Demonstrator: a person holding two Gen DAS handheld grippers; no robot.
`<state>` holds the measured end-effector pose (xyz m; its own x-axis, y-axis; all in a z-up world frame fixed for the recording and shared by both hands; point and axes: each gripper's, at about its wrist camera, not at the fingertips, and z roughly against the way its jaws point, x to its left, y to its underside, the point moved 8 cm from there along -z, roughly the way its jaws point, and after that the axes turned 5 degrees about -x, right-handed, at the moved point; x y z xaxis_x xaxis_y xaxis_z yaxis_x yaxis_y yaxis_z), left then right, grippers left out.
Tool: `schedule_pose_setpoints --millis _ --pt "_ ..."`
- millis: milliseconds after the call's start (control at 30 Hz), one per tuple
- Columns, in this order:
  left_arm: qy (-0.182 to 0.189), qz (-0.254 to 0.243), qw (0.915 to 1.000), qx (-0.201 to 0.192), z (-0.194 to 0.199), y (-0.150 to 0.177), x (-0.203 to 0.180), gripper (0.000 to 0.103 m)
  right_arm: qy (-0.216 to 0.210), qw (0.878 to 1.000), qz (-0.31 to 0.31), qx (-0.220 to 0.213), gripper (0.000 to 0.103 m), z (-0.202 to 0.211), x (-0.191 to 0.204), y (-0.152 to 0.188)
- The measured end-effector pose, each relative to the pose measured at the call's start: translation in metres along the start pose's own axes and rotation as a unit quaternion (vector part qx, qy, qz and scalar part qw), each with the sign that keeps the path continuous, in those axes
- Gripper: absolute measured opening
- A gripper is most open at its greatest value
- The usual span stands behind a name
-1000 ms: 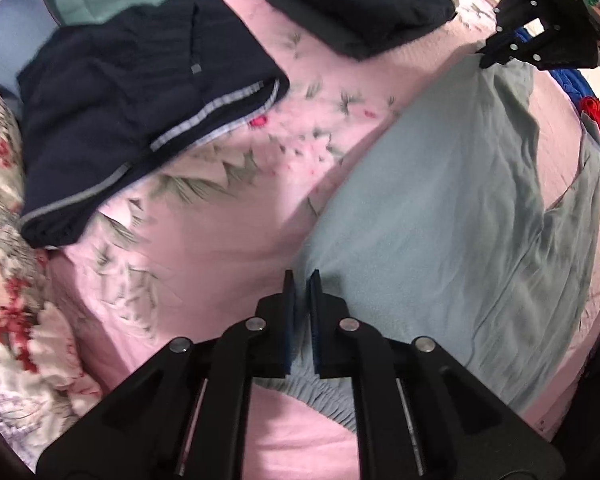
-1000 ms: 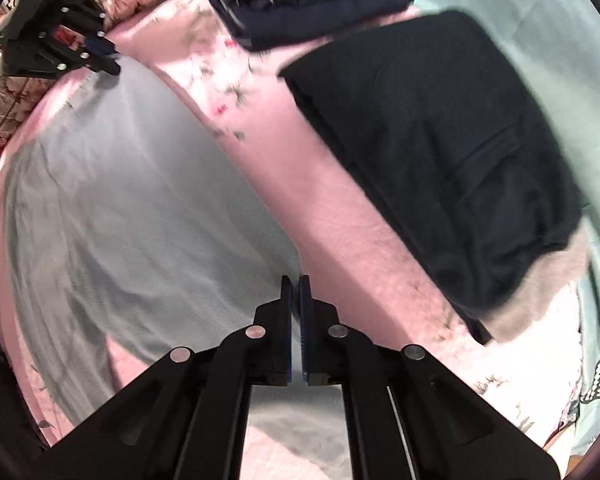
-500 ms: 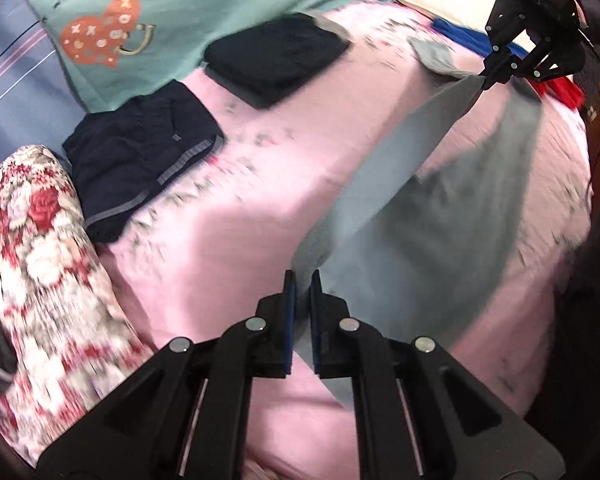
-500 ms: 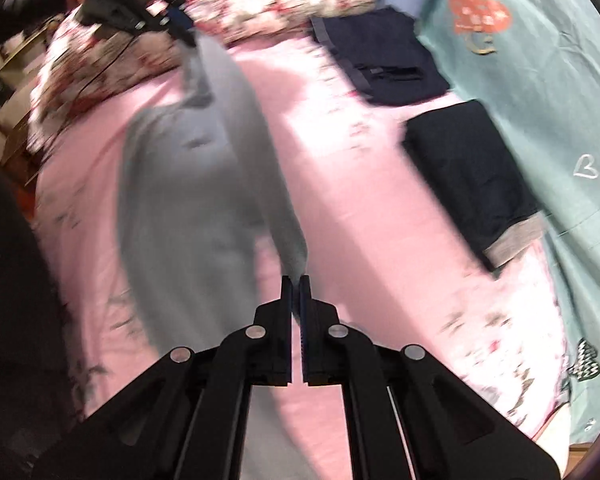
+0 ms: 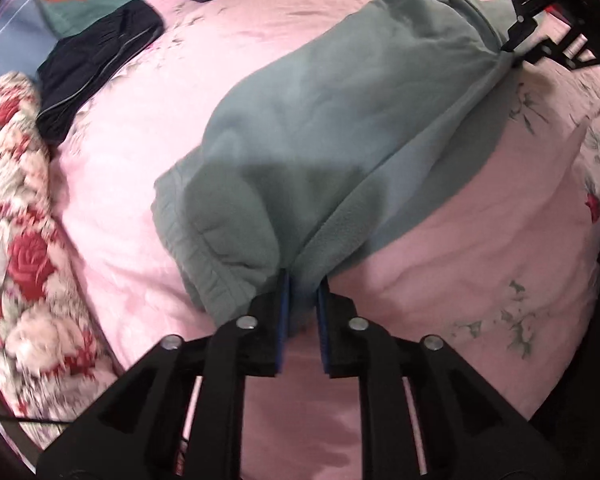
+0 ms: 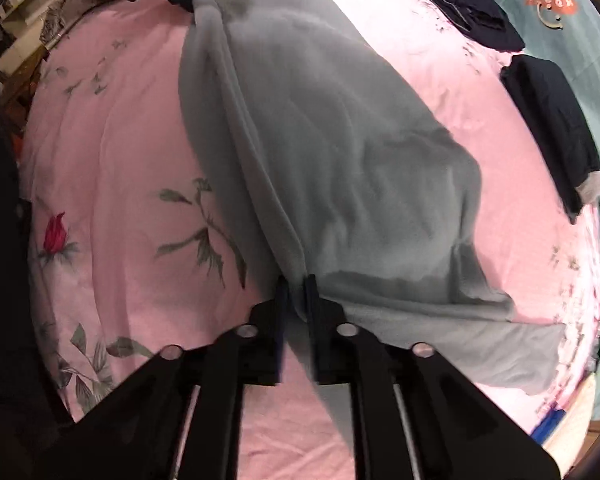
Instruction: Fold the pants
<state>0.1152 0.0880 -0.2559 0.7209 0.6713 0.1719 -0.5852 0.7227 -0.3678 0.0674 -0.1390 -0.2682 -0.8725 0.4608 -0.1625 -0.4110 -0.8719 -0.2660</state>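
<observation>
Pants point(image 5: 340, 120), grey-green fleece, lie doubled over on the pink floral bedspread point(image 5: 480, 280). My left gripper point(image 5: 303, 300) pinches the waistband end; my right gripper point(image 6: 296, 300) pinches the opposite end. Folded dark garments point(image 6: 548, 120) lie well apart beyond them.

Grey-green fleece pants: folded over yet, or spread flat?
Folded over: the grey-green fleece pants lie doubled on the pink bedsheet, edge pinched by left gripper and right gripper.
</observation>
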Motion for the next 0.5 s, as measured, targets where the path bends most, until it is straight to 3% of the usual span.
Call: schedule_pose_setpoints --millis 67,100,133,233,333,400,500 --pt "-0.003 0.013 0.9998 -0.012 0.02 0.005 0.002 0.039 -0.02 1.0 -0.016 0.0 0.03 0.015 0.001 -0.001" --pt "-0.012 0.022 0.9994 -0.023 0.032 0.008 0.006 0.059 -0.04 0.998 -0.037 -0.015 0.033 0.028 0.0 -0.003" --pt "-0.031 0.032 0.9984 -0.034 0.043 0.009 0.012 0.07 -0.05 0.997 -0.056 -0.027 0.037 0.038 -0.004 -0.006" --pt "-0.039 0.087 0.9932 -0.067 0.066 0.001 0.032 0.07 -0.045 0.986 -0.145 -0.068 0.039 0.056 -0.033 -0.016" --pt "-0.002 0.185 0.9724 -0.142 0.079 -0.034 0.051 0.069 -0.04 0.964 -0.246 -0.095 0.039 0.051 -0.062 -0.021" --pt "0.009 0.216 0.9627 -0.163 0.064 -0.054 0.053 0.069 -0.036 0.95 -0.298 -0.084 0.039 0.031 -0.072 -0.012" --pt "-0.008 0.249 0.9634 -0.099 0.004 -0.049 0.048 0.069 -0.052 0.939 -0.338 -0.021 0.039 -0.007 -0.069 0.012"
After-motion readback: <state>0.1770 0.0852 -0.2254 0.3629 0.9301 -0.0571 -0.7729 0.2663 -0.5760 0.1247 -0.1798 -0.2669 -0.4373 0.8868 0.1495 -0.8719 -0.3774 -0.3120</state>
